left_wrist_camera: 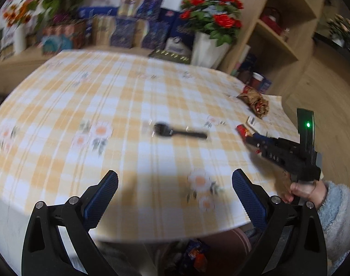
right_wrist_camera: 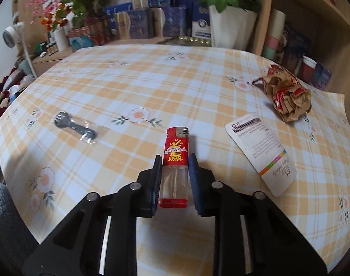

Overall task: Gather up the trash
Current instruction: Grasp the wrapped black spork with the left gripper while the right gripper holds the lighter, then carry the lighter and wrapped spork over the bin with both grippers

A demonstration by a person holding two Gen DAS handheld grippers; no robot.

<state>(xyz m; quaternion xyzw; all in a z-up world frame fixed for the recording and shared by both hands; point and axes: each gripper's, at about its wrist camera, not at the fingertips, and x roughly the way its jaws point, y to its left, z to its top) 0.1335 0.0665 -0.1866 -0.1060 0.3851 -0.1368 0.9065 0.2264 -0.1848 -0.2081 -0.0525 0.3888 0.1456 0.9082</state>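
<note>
the big round surface wears a yellow and white checked cloth with little flowers on it. behind it stand shelves, blue boxes and a white pot of red flowers. on the right part of the surface lies a crumpled brown and red paper wrapper, and just in front of it lies a white card with print on it, flat on the cloth. on the left part lies a small black fork in a clear plastic sleeve, with its prongs pointing to the far left and its handle toward the near right. the right gripper reaches over the near middle of the surface, and its jaws sit close on both sides of a red and clear lighter. the lighter's long side runs straight away from the camera, in line with the jaws, with its metal top at the far end and its red bottom at the near end. the blue pads look to be touching its sides. a hand in a fuzzy light blue sleeve holds that gripper. the left gripper hangs over the near edge with its jaws spread wide and nothing between them.
</note>
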